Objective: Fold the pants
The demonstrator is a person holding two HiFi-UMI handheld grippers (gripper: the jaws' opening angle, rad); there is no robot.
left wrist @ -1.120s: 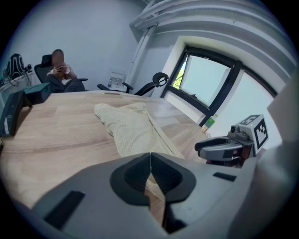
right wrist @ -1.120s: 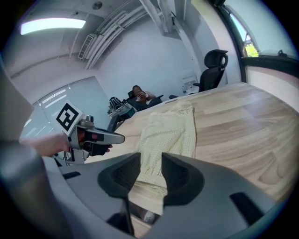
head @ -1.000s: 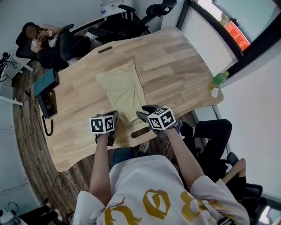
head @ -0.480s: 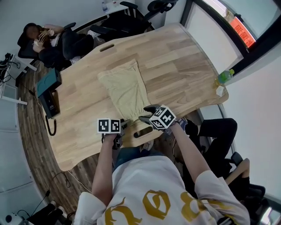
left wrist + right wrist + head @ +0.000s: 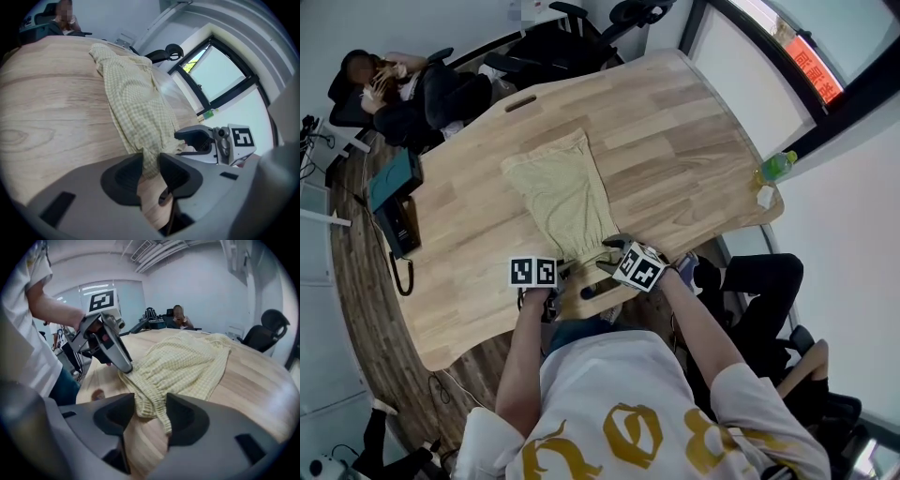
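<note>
Pants: the pale yellow checked cloth pants (image 5: 561,197) lie flat on the light wooden worktop (image 5: 675,141). They run from the middle of the board to its near edge, with the gathered waistband at the near end.
Left hand-held gripper: the left hand-held gripper (image 5: 151,168) sits at the waistband's left corner. Its jaws have just been closing and now stand a narrow way apart. The cloth edge runs between them, and the pads do not visibly pinch it.
Right hand-held gripper: the right hand-held gripper (image 5: 151,414) sits at the waistband's right corner. Its jaws have just been opening and stand wide apart. The bunched waistband lies loose between them, clear of at least one pad.
Hidden in head view: the marker cubes and forearms cover both sets of jaws and most of the waistband. The person's white shirt hides the worktop's near edge.
Hard to tell: whether the two legs lie stacked or side by side.
Surroundings: a green plastic bottle (image 5: 772,168) stands at the worktop's right edge. A seated person (image 5: 389,89) is at the far left corner.
</note>
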